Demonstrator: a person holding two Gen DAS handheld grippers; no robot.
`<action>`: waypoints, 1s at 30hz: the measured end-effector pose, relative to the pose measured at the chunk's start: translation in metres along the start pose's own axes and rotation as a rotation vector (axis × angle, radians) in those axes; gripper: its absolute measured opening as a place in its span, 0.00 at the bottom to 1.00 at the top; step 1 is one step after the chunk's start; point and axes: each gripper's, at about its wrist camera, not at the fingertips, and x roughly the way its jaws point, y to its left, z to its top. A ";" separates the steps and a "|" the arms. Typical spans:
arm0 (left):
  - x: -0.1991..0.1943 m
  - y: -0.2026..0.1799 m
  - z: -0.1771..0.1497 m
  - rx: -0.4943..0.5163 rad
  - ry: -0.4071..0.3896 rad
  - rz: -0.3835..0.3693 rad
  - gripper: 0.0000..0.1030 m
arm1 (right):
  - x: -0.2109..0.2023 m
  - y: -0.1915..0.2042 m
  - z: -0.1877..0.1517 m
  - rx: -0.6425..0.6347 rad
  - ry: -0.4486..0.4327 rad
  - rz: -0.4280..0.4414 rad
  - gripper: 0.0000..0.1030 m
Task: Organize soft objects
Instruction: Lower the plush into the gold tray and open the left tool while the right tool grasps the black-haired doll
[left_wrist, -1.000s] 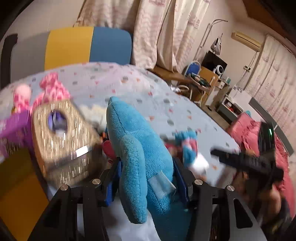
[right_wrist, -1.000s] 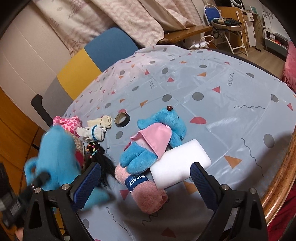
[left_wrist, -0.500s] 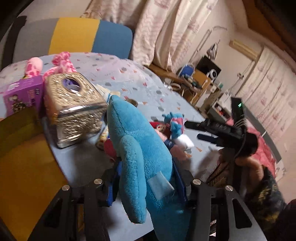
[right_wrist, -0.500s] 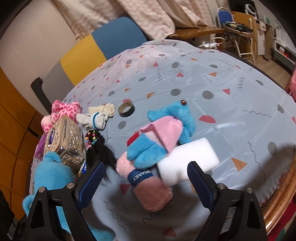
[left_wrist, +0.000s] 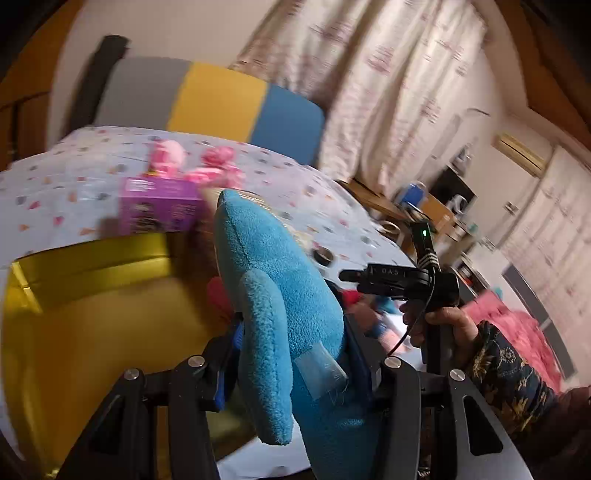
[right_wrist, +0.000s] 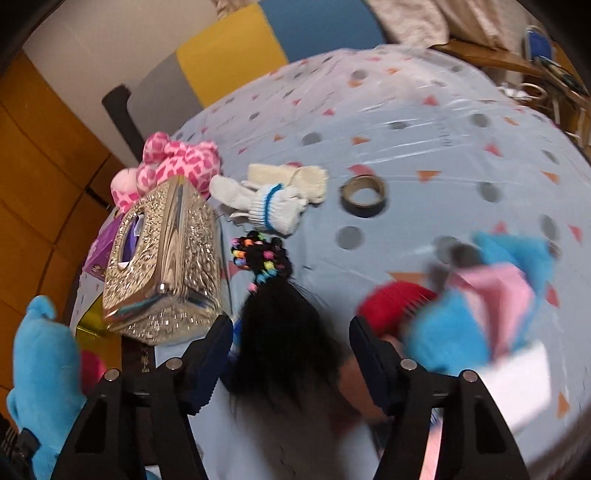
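Left wrist view: left gripper (left_wrist: 295, 363) clamped on fuzzy blue plush dolphin (left_wrist: 280, 295) — long axis runs forward and up, tip over the shiny gold box (left_wrist: 85, 295).

Right wrist view: right gripper (right_wrist: 291, 354) jaws apart — straddling black doll hair (right_wrist: 280, 332) on the table.

This is a lived-in room of a home. Long patterned curtains (left_wrist: 388, 92) hang down the wall beside a chair (left_wrist: 207, 99) with a grey, yellow and blue back, and an air conditioner (left_wrist: 521, 155) sits high on the far wall. The table (right_wrist: 424, 122) wears a pale blue plastic cloth printed with dots and triangles (a household covering), and bears a glittering tissue box (right_wrist: 162, 266), work gloves (right_wrist: 273, 199) and a pink spotted plush (right_wrist: 181, 158).
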 end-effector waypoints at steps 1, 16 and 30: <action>-0.005 0.009 0.001 -0.015 -0.011 0.022 0.50 | 0.010 0.003 0.005 -0.011 0.021 0.007 0.64; 0.026 0.140 0.008 -0.198 0.060 0.220 0.50 | 0.074 0.012 0.013 -0.149 0.140 0.006 0.34; -0.010 0.184 -0.007 -0.157 0.085 0.473 0.35 | 0.072 0.034 0.009 -0.259 0.104 -0.081 0.23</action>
